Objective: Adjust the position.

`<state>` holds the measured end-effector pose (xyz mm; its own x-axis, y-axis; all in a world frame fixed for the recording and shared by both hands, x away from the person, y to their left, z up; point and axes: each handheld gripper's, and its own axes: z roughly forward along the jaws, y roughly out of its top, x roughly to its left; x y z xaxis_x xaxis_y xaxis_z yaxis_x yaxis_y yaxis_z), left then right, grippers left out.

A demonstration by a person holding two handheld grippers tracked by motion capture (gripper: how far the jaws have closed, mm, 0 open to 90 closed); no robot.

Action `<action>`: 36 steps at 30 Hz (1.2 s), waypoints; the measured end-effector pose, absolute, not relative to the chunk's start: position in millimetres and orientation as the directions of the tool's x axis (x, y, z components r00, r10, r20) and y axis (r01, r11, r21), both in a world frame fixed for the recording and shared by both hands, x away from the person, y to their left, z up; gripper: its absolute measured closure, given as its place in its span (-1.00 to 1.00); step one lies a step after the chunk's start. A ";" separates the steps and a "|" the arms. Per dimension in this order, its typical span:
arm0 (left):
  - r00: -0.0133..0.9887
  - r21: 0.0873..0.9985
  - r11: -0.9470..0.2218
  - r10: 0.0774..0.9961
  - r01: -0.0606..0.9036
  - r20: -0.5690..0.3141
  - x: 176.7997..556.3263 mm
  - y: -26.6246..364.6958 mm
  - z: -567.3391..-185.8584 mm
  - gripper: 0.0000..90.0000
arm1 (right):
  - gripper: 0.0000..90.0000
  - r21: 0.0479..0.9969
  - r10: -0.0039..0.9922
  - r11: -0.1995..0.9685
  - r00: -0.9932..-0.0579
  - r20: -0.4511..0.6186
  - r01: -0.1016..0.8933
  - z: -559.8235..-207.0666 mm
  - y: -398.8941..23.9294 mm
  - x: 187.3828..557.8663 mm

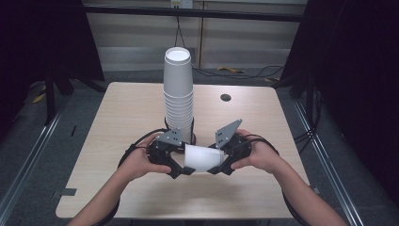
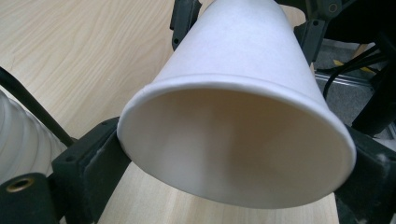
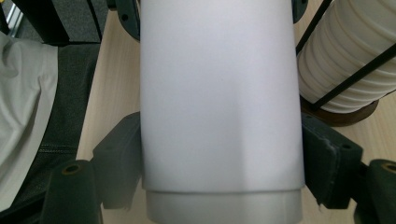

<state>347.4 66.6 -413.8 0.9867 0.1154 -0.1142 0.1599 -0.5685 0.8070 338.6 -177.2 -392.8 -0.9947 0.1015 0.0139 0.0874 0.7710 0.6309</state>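
Here, above the table (image 1: 117, 122), I hold one white cup (image 1: 203, 158) on its side between my grippers, just in front of the stack (image 1: 178, 96). My left gripper (image 1: 181, 170) pinches its rim end; my right gripper (image 1: 212, 169) clamps its base end.

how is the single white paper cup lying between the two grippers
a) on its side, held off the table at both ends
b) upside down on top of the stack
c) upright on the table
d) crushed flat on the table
a: the white paper cup lies sideways, its rim end in the left gripper and its base end in the right gripper.
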 end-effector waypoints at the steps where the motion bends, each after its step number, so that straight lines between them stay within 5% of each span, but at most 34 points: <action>1: 0.987 0.809 -0.565 0.115 0.161 -0.116 347.8 66.7 -413.9 -0.83 | -0.46 0.632 0.100 0.770 -0.995 0.013 0.086 -392.9 -177.4 338.8; 36: 0.991 0.774 -0.627 0.132 0.086 -0.003 345.3 62.2 -395.4 -0.68 | -0.47 0.630 0.158 0.767 -0.988 0.000 0.123 -405.8 -172.3 340.4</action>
